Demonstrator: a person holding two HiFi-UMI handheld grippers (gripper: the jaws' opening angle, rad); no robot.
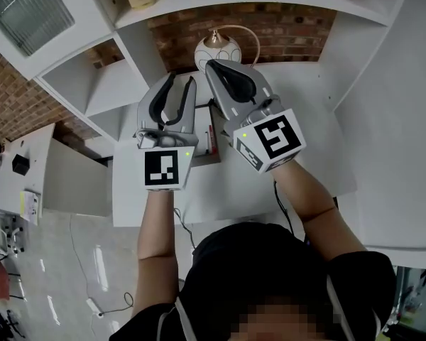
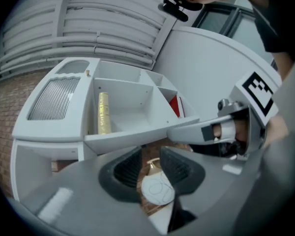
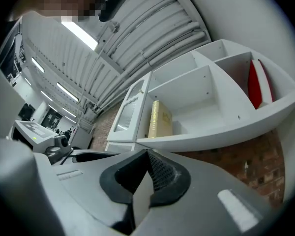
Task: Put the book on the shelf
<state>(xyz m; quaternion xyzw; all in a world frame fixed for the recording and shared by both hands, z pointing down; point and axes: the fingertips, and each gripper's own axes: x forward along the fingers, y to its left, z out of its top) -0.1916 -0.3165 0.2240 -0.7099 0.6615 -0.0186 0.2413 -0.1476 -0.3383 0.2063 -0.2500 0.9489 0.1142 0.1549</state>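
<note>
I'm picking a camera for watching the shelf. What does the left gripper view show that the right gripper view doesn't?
Only the left gripper view: the white lamp, seen through the narrow gap of the left claw, and the right claw from the side with its marker cube. Only the right gripper view: the right claw's own jaws closed with nothing between them, and the room stretching away on the left. Both: the white shelf, the gold book standing in it, the red book further right, and the brick wall behind.
</note>
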